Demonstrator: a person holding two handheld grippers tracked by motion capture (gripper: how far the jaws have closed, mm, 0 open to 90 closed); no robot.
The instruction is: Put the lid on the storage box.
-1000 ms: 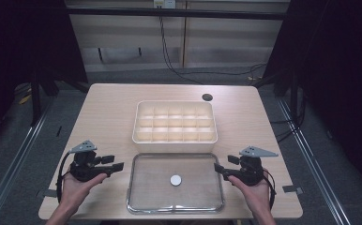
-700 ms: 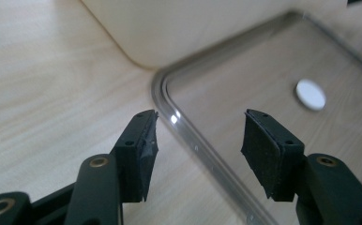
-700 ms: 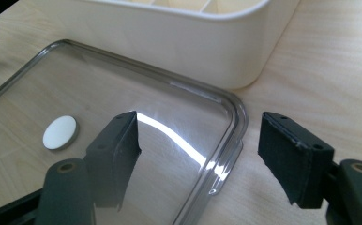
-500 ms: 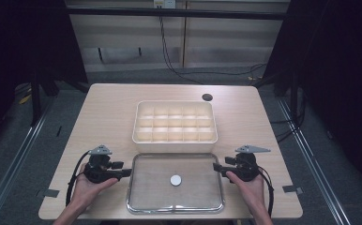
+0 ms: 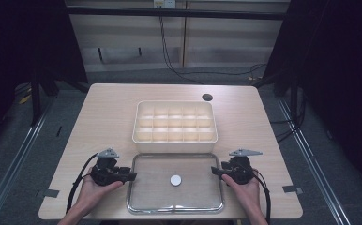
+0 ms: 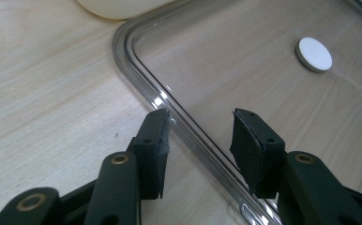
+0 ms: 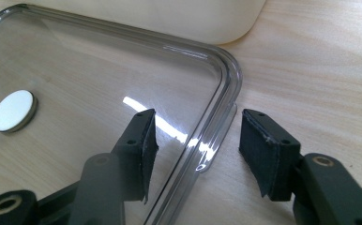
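Closing inward, both grippers, left gripper (image 6: pixel 200 150) and right gripper (image 7: pixel 195 152), jaws apart, straddled the clear lid's (image 5: pixel 151 187) side rims, poised to clamp.

I count one clear lid (image 5: pixel 175 183) on the table (image 5: pixel 109 117). Measured from that lid: one white disc (image 5: pixel 175 180) sits at its centre, one cream divided box (image 5: pixel 174 121) lies just beyond its far edge with fifteen compartments, three rows of five, and one dark round hole (image 5: pixel 207 97) farther beyond. Two grippers flank it, left gripper (image 5: pixel 131 176) and right gripper (image 5: pixel 214 170).
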